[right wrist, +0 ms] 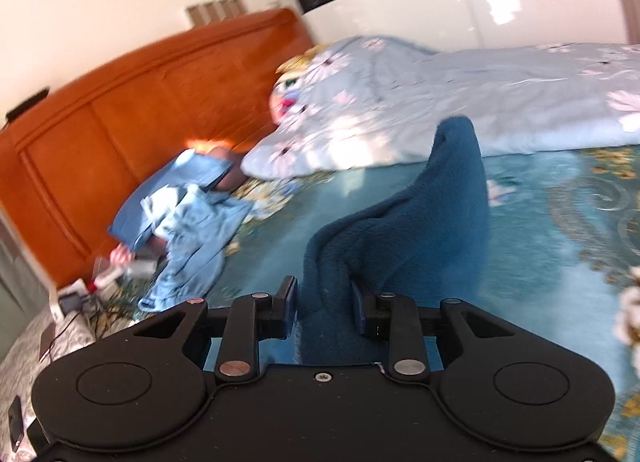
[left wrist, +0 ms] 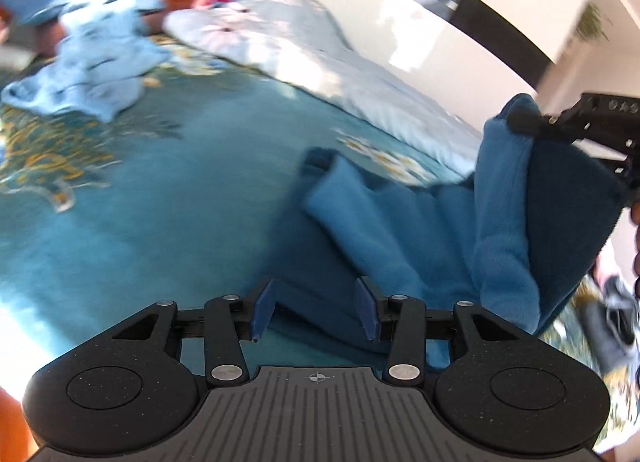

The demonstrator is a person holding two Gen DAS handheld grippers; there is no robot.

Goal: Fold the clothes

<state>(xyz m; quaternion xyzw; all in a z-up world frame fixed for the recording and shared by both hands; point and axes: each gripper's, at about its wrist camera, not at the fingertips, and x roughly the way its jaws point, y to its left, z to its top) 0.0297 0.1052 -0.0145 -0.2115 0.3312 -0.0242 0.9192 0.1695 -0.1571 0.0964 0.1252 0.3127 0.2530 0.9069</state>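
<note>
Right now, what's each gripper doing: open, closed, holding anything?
Left gripper: open, nothing pinched; the dark blue fleece garment lies just beyond its fingers.
Right gripper: shut on the dark blue fleece garment, lifting a bunched edge.

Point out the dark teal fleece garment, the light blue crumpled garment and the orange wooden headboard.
Dark teal fleece garment [right wrist: 420,230]: right wrist view, on its raised fold.
Light blue crumpled garment [left wrist: 96,74]: left wrist view, on the middle of the heap.
Orange wooden headboard [right wrist: 132,110]: right wrist view, on a flat panel.
</note>
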